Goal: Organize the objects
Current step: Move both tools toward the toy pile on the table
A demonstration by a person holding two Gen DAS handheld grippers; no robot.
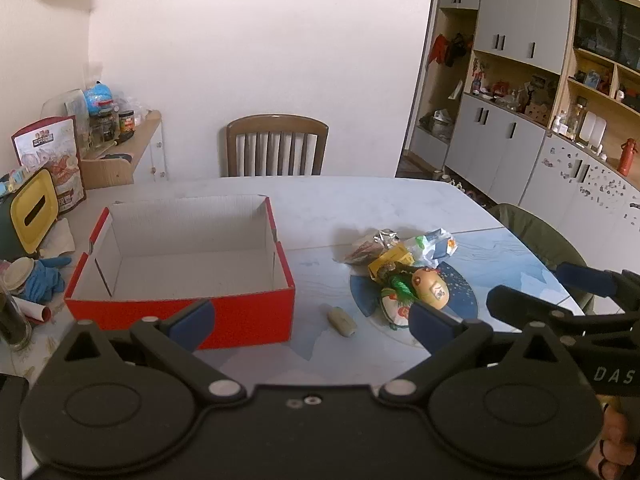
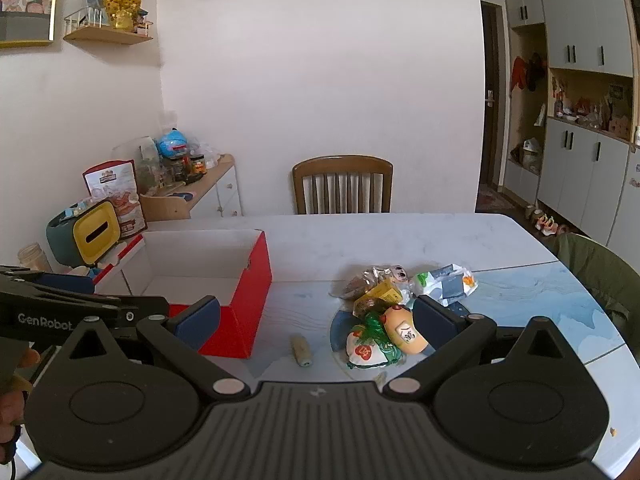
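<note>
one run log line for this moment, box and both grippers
stage: start | red box: empty | pile of small items: beside box | left gripper: open, empty | right gripper: open, empty

Both wrist cameras look forward and slightly down across the table point(image 1: 360, 200) from its near edge toward the far chair point(image 2: 342, 184). The left view sits nearer the red box point(image 1: 180, 264); both share the box and the toy pile point(image 2: 384, 320).

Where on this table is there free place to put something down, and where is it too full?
Free: the far tabletop between the red box and the wooden chair, and inside the empty box. A narrow strip between box and snack pile holds one small beige item. Crowded: the pile and the left edge near the yellow-fronted tissue box.
</note>
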